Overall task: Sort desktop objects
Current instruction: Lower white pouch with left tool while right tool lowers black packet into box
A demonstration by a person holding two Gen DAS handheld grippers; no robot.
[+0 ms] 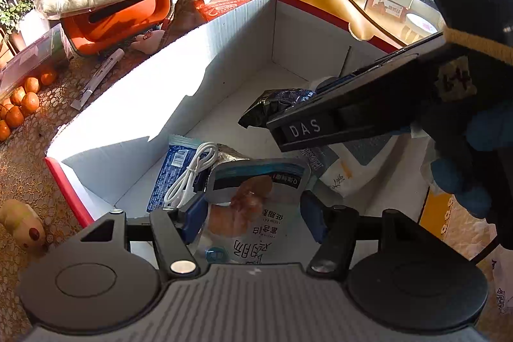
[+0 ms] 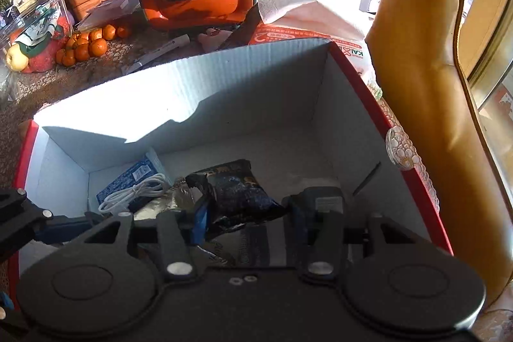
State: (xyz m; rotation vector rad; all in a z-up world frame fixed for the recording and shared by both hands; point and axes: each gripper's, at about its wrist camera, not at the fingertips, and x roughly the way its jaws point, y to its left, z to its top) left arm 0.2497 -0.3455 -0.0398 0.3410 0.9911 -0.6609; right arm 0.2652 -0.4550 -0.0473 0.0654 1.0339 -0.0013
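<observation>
Both claws over box (image 2: 224, 79) — left claw (image 1: 253, 213) gripping pouch (image 1: 256, 197), right claw (image 2: 247, 213) gripping dark packet (image 2: 237, 191).

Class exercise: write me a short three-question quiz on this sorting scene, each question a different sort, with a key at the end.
1. True or false: the white cable lies inside the cardboard box.
2. Which is between the right gripper's fingers: A) an orange, B) the dark snack packet, C) a pen?
3. Fill in: the left gripper has a clear food ___ between its fingers.

Key: 1 true; 2 B; 3 pouch.
</observation>
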